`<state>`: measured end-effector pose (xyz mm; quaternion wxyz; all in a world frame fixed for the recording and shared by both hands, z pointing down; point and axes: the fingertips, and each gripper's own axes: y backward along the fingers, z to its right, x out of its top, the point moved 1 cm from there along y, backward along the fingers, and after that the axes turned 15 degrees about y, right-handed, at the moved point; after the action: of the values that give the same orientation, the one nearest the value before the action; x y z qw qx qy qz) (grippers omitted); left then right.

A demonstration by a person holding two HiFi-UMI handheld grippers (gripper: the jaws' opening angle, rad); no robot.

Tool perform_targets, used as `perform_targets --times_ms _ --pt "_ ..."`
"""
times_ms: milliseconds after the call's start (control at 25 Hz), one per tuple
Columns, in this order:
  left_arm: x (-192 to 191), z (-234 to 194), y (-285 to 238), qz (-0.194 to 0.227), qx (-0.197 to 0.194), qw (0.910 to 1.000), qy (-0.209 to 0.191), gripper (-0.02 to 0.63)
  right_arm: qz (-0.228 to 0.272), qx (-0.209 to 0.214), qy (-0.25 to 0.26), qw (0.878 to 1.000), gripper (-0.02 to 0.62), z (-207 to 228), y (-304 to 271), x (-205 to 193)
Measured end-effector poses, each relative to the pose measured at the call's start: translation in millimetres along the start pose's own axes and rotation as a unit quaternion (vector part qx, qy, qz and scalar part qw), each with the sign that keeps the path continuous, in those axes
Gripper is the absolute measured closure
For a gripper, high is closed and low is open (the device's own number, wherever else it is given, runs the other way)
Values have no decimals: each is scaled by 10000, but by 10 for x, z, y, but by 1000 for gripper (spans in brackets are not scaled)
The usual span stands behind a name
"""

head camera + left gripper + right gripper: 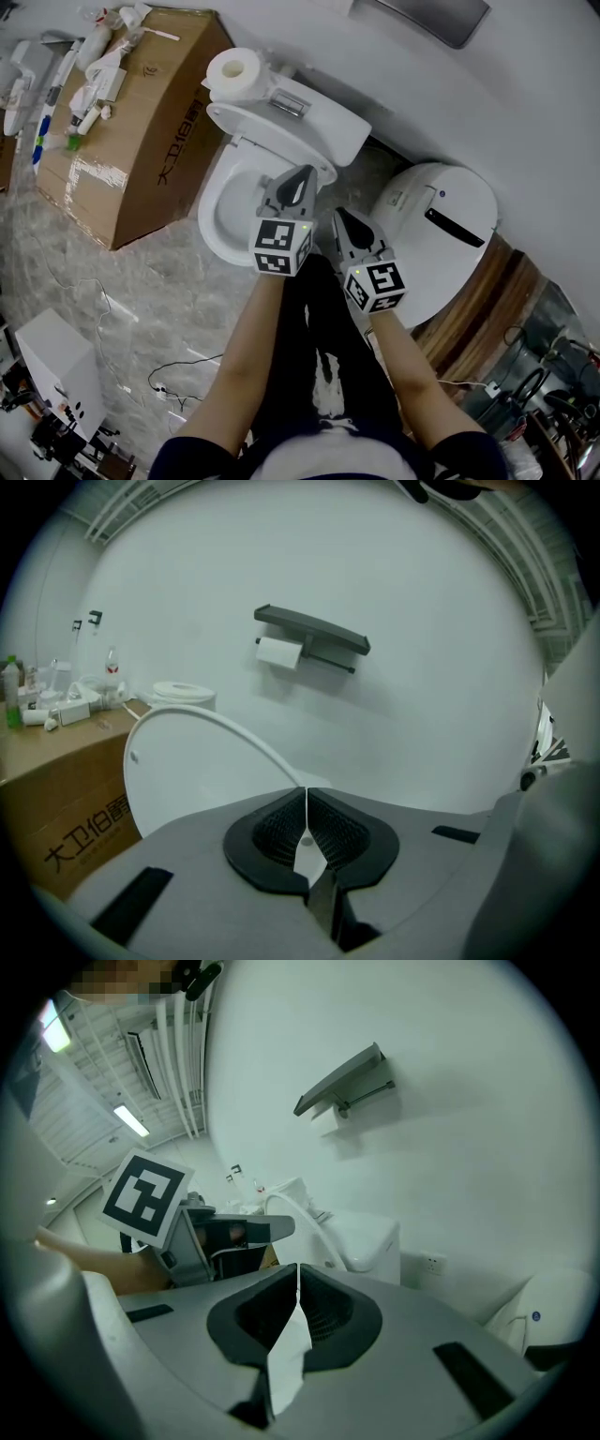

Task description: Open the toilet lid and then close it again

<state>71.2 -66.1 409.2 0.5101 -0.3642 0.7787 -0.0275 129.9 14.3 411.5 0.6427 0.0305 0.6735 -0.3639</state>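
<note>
The left gripper (301,175) is resting shut by the raised lid (187,761). The right gripper (339,216) is hanging shut and empty. I think closing is coming next, needing a gentle pull down.

Toilet (323,127): 1
Paper rolls (234,70): 2
Cardboard box (159,122): 1
Lidded bin (441,244): 1
Grippers: 2, left gripper (304,174) and right gripper (338,216)

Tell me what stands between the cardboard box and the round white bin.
The toilet stands there, its lid up, with the cardboard box on one side and the bin on the other. The head view shows it.
</note>
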Motion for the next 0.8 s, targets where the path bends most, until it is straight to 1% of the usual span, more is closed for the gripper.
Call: perform_targets --times_ms 200,360,520,600,720,800 --pt "-34 49 255 -20 106 9999 -109 598 171 87 15 9998 581 -90 42 146" --pt "-39 223 426 -157 -55 9998 -112 600 264 168 124 9994 581 -170 120 303" --pt "-29 421 543 -279 -229 9985 -402 601 315 204 192 9991 581 -200 197 412" --pt "0 479 600 -230 -294 9987 -347 601 408 287 198 9986 581 -231 244 465" --pt "27 492 666 -207 -280 9992 -204 600 560 467 132 9972 581 -292 302 529" --pt "36 489 684 -234 -246 9992 -230 601 538 492 139 9972 581 -302 319 538"
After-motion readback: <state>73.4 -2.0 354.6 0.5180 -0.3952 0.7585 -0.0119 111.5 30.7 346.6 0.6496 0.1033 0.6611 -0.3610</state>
